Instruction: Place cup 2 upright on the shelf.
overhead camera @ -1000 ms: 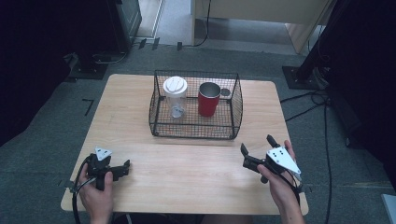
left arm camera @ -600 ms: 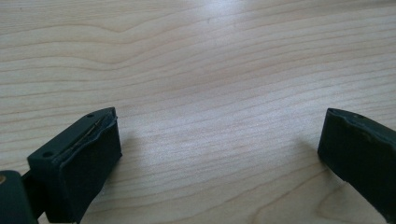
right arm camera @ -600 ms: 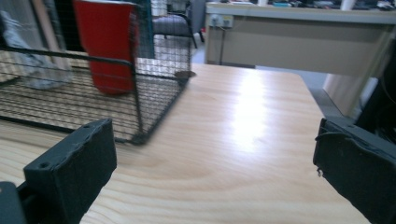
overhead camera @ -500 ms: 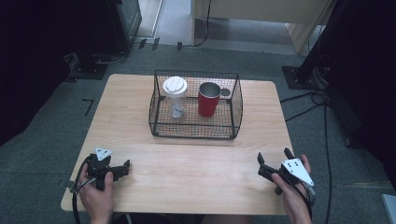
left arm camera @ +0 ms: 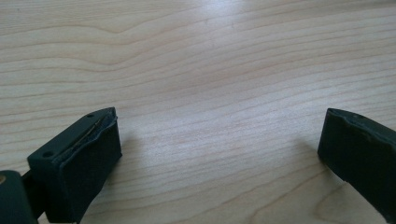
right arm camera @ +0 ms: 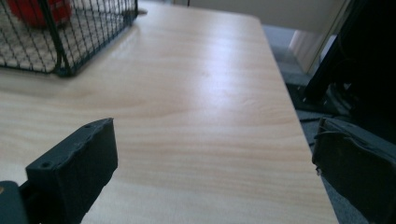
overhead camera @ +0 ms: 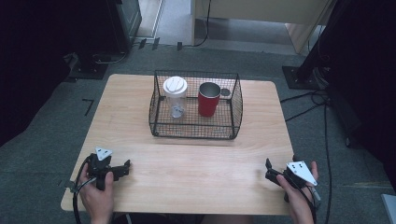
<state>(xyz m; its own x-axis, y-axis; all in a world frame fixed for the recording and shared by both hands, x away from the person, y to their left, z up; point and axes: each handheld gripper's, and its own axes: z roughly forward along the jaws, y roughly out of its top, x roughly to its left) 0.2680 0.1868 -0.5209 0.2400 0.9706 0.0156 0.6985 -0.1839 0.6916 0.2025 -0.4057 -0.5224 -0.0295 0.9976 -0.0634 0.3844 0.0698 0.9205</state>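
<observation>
Both my grippers, left gripper (overhead camera: 122, 167) and right gripper (overhead camera: 269, 171), gape wide, empty. The red cup (overhead camera: 208, 99) sits in the wire basket (overhead camera: 196, 131), ahead-left of my right; I'd approach over the rim.

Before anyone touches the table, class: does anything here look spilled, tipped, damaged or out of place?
Nothing stands out. The wire basket sits square on the table, with the lidded clear cup and the red cup both upright inside it. No spills show. The left tongs and right tongs are open and hold nothing.
</observation>
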